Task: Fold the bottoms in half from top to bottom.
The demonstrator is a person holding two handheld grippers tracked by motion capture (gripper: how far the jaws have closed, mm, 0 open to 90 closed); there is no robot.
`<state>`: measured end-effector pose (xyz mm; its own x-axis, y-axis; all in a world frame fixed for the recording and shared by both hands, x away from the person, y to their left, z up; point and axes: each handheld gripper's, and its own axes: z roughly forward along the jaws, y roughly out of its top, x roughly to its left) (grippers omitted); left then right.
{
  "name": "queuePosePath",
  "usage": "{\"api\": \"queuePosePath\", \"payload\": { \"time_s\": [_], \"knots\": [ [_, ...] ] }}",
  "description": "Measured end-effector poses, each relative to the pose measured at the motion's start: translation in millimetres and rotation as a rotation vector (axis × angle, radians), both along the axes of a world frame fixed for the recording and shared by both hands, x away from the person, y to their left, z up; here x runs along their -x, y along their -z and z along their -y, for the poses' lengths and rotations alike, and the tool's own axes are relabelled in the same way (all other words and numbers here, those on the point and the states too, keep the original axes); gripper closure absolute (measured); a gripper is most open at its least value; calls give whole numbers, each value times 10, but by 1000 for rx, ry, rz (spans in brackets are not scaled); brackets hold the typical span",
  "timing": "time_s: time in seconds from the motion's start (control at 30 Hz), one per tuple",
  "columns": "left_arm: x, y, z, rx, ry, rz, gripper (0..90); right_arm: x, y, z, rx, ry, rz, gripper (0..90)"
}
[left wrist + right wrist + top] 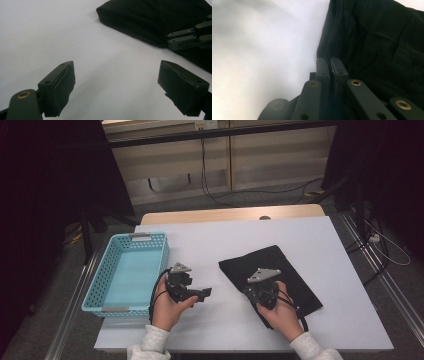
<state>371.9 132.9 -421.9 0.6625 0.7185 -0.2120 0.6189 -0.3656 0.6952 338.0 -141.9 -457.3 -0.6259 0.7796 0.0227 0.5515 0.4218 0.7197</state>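
Tongs on the left (200, 294) stand wide apart over bare desk (210, 245), nothing between their pads (60, 90), with the turquoise basket (102, 297) just beside them on their outer side and holding nothing. Between the two hands lies a strip of white desk, and from the left tongs the black cloth (280, 265) is near, its folded corner just ahead of their tips in the left gripper view. Farther right, the right tongs (329, 66) are pressed together at the near edge of that cloth; in the right gripper view their pads meet right at the fabric's border, though whether a fold is actually pinched between them is too dark to tell. By my reading, the work has barely begun: the cloth lies flat on the desk beneath and beyond the right tongs, not lifted or folded over, and moving it toward the basket is all left to do.
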Motion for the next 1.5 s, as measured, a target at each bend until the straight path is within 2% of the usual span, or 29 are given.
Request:
{"api": "queuePosePath", "payload": {
  "time_s": [0.03,0.13,0.27,0.3,0.33,0.37,0.47,0.57,0.63,0.67,0.7,0.77,0.83,0.9,0.93,1.0,1.07,1.23,1.3,1.37,1.43,1.5],
  "knots": [
    [1,-3,0,6,-3,2,146,-1,-7,-23,-2,-8,1,873],
    [1,-19,-26,9,-10,7,146,12,-41,-134,-51,-38,9,878],
    [2,-28,-78,13,-33,10,146,27,-55,-328,-70,-79,6,878],
    [2,-30,-97,11,-29,7,146,24,-57,-375,-58,-89,4,878],
    [7,-31,-103,11,-33,5,146,23,-61,-414,1,-90,32,877],
    [9,-31,-117,9,-29,8,146,23,-63,-421,34,-85,51,877],
    [19,-27,-126,12,-35,11,146,-11,-56,-341,73,-66,52,876],
    [14,-24,-121,9,-31,9,146,-11,-39,-268,81,-95,20,833],
    [13,-35,-111,11,-29,8,146,34,-62,-246,65,-95,46,718],
    [12,-41,-108,13,-28,11,146,48,-82,-229,52,-104,41,673],
    [11,-51,-102,12,-27,13,146,56,-100,-207,37,-102,38,671],
    [1,-64,-89,20,-24,13,146,68,-159,-99,-9,-76,44,598],
    [-11,-80,-71,18,-16,18,146,70,-213,20,-31,-38,47,579],
    [-24,-88,-37,27,-13,20,146,78,-276,214,-93,13,51,550],
    [-32,-92,-23,27,-10,21,146,87,-300,296,-98,38,56,526],
    [-48,-95,10,28,-1,19,146,110,-330,471,-101,93,70,525],
    [-66,-91,47,28,1,22,146,130,-330,644,-151,129,56,523],
    [-105,-95,132,29,15,21,146,196,-285,917,-89,244,40,571],
    [-118,-97,159,21,21,22,146,220,-258,983,-89,267,23,579],
    [-136,-90,177,19,25,21,146,239,-224,1012,-60,283,11,595],
    [-150,-80,189,19,21,21,146,257,-177,1036,-50,294,-21,598],
    [-165,-75,194,18,22,17,145,272,-127,1046,-11,315,-36,574]
  ]
}}
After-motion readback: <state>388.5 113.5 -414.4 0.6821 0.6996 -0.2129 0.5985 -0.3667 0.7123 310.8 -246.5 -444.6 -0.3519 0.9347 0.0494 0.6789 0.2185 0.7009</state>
